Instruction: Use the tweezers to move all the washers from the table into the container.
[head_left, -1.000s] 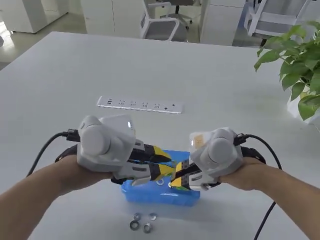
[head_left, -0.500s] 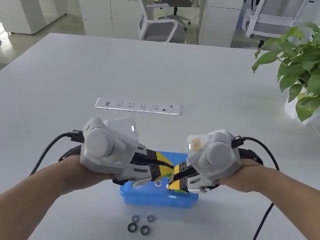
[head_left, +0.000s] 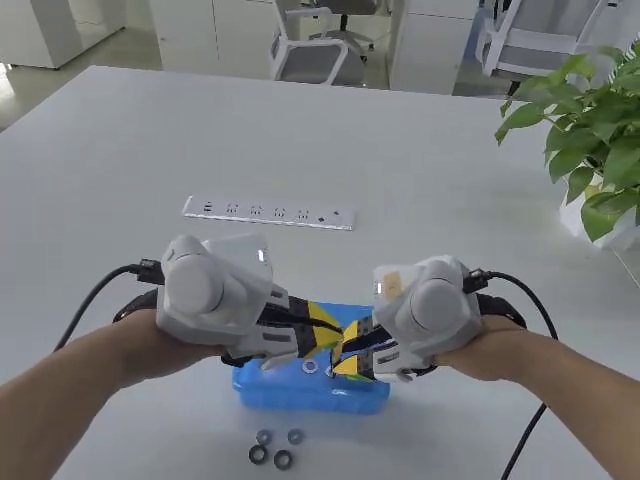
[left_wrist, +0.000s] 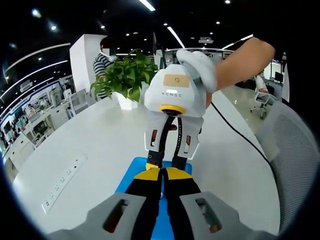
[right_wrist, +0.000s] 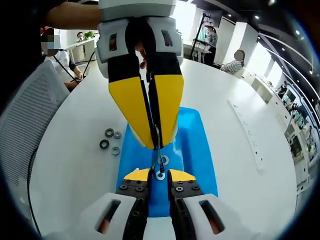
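Both grippers meet tip to tip over a blue container (head_left: 300, 395). My left gripper (head_left: 335, 335) is shut on thin metal tweezers (right_wrist: 159, 150), which point down from its yellow jaws (right_wrist: 157, 145) into the container (right_wrist: 197, 145). My right gripper (right_wrist: 160, 176) faces it with its jaws a narrow gap apart. One washer (right_wrist: 160, 176) shows between the right tips and another (right_wrist: 163, 160) just beyond, both over the blue floor. Several washers (head_left: 272, 448) lie on the table in front of the container, and they appear again (right_wrist: 110, 141) beside it.
A white power strip (head_left: 268, 212) lies further back on the white table. A potted plant (head_left: 590, 140) stands at the right edge. Cables trail from both grippers toward me. Office chairs stand beyond the far edge.
The head camera has shifted a little. Both grippers stay tip to tip over the container. The washers on the table have not moved.
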